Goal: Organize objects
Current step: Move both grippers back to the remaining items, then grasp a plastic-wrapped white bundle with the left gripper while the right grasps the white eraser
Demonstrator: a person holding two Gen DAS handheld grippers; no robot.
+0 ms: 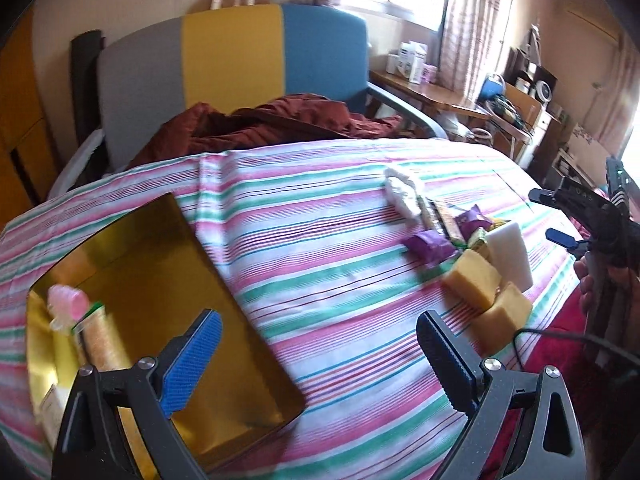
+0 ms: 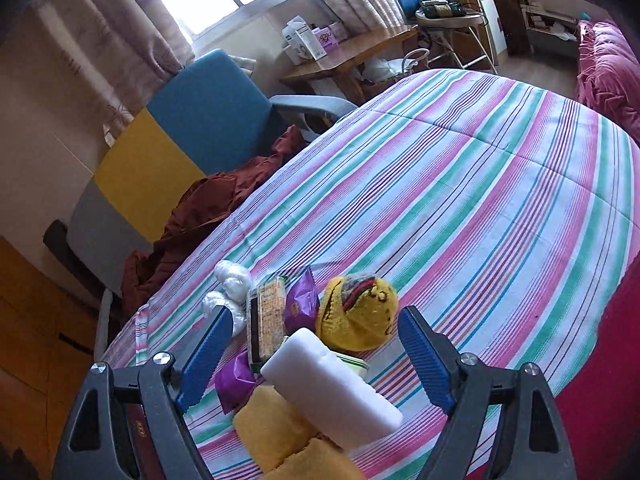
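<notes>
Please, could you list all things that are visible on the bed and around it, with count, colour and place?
box: 1, gold, open, left on the striped bedcover
hair roller: 1, pink, inside the box
white block: 1, white, on top of the pile
sponges: 2, yellow, near end of the pile
snack packets: 2, purple, in the pile
knitted item: 1, yellow with dark stripes, beside the pile
chair: 1, grey, yellow, blue, behind the bed
cloth: 1, dark red, on the chair
left tongs: open, empty
right tongs: open, above the white block
</notes>
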